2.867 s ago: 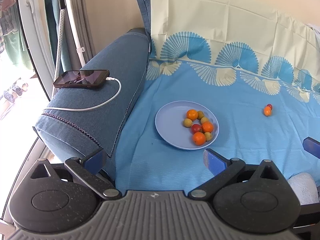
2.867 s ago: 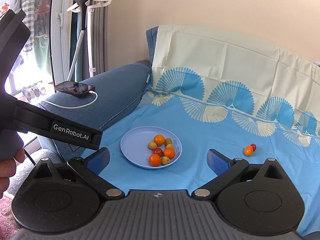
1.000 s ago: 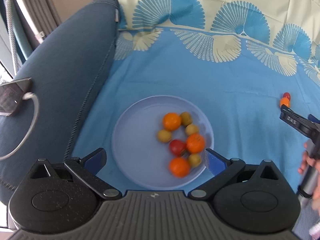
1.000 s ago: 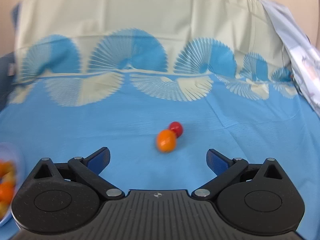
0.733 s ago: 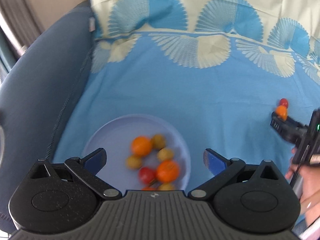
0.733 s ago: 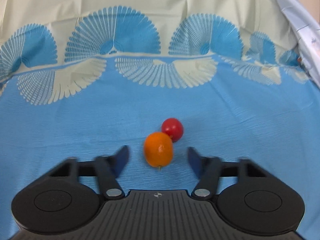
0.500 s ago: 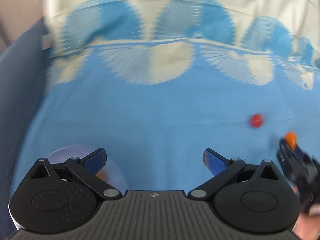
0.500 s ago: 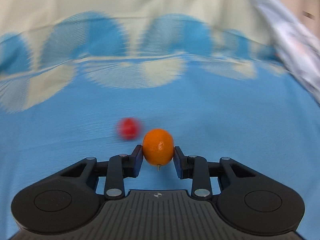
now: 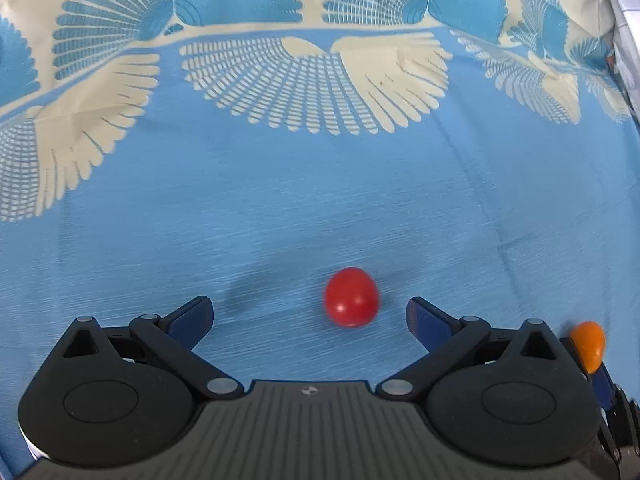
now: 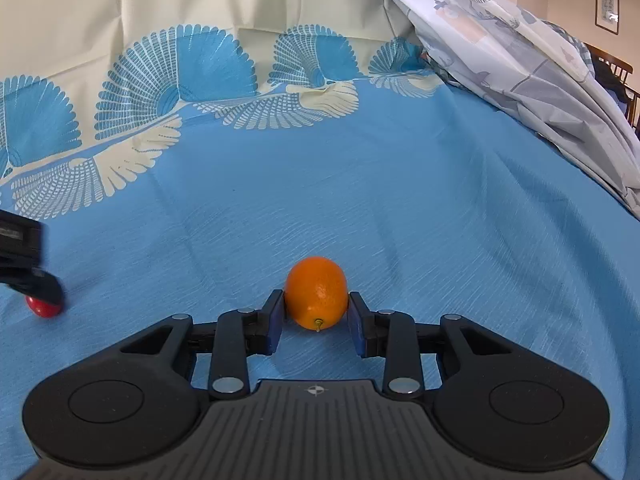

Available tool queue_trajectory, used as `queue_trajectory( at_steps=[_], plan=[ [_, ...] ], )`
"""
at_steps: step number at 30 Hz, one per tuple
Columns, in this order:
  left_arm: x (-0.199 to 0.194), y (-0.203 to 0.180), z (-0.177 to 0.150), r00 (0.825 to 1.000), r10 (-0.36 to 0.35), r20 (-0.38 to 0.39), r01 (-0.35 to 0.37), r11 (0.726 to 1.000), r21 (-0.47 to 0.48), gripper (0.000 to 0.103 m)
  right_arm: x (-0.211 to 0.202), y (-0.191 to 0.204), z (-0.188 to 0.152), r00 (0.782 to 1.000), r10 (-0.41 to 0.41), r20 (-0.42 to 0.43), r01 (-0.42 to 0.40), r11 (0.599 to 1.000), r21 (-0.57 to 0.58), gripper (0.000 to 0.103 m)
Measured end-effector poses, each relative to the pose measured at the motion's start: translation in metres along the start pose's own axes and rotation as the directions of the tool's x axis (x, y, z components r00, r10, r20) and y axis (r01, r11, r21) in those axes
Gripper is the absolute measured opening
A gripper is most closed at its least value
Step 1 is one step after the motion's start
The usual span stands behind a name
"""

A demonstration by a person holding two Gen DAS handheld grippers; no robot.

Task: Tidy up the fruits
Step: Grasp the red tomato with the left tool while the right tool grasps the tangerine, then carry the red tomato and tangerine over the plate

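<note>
My right gripper (image 10: 316,316) is shut on a small orange fruit (image 10: 316,293) and holds it just above the blue cloth. The same orange fruit (image 9: 587,345) shows at the right edge of the left wrist view. A small red fruit (image 9: 351,297) lies on the cloth between the open jaws of my left gripper (image 9: 308,312), nearer the right finger. In the right wrist view the red fruit (image 10: 42,309) sits at the far left, partly behind the left gripper's black body. The plate with the other fruits is out of view.
The blue cloth with a cream fan pattern (image 9: 312,92) covers the sofa seat and backrest. A crumpled pale printed sheet (image 10: 520,64) is piled at the right. Room furniture shows beyond it at the far right.
My right gripper shut on the orange fruit and lifted it away from the red one. My left gripper swung right, off the plate, and now has the red fruit between its open fingers.
</note>
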State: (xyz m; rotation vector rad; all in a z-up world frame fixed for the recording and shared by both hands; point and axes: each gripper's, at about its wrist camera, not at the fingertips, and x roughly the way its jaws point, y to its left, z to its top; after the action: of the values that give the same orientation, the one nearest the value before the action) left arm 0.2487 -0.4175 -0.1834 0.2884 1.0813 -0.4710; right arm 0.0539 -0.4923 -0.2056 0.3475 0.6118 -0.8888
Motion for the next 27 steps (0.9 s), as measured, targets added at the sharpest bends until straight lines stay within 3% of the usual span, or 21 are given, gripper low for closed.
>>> queue_trajectory(
  at_steps=[2,3,4,5,10,14,18,22,27],
  plan=[
    [0.003,-0.001,-0.002,1.000,-0.002,0.026,0.003,1.000,-0.021,0.096,0.000,0.000,0.000,1.000,-0.003,0.004,0.003,1.000,-0.002,0.035],
    [0.000,-0.001,-0.003,0.998,0.012,0.057,-0.011,1.000,-0.023,0.077,0.000,0.001,-0.001,1.000,-0.005,0.006,0.005,1.000,-0.004,0.035],
    [-0.004,-0.002,-0.003,0.997,0.015,0.076,-0.016,1.000,0.007,0.050,-0.001,0.001,-0.001,1.000,-0.006,0.008,0.006,1.000,-0.005,0.035],
    [-0.009,-0.003,-0.003,0.997,-0.003,0.081,0.000,0.999,0.036,0.033,-0.001,0.001,-0.001,1.000,-0.007,0.010,0.007,1.000,-0.003,0.035],
    [-0.041,0.015,-0.016,0.999,-0.004,0.054,0.004,1.000,0.005,0.032,-0.004,0.001,-0.001,1.000,-0.010,0.026,0.010,1.000,0.016,0.034],
    [-0.101,0.047,-0.047,0.997,0.019,0.070,-0.017,1.000,-0.024,0.032,-0.025,0.005,0.005,0.996,-0.005,0.084,0.004,1.000,0.013,0.034],
    [-0.174,0.095,-0.094,0.992,0.088,0.085,-0.084,0.995,-0.051,0.032,-0.087,0.021,0.014,0.980,0.142,0.139,-0.135,0.989,-0.054,0.034],
    [-0.239,0.143,-0.146,0.988,0.138,0.067,-0.131,0.987,-0.097,0.032,-0.176,0.037,0.004,0.921,0.378,0.097,-0.361,0.920,-0.156,0.034],
    [-0.308,0.196,-0.212,0.979,0.198,0.047,-0.187,0.967,-0.173,0.032,-0.279,0.054,-0.022,0.797,0.602,-0.050,-0.593,0.764,-0.253,0.035]
  ],
)
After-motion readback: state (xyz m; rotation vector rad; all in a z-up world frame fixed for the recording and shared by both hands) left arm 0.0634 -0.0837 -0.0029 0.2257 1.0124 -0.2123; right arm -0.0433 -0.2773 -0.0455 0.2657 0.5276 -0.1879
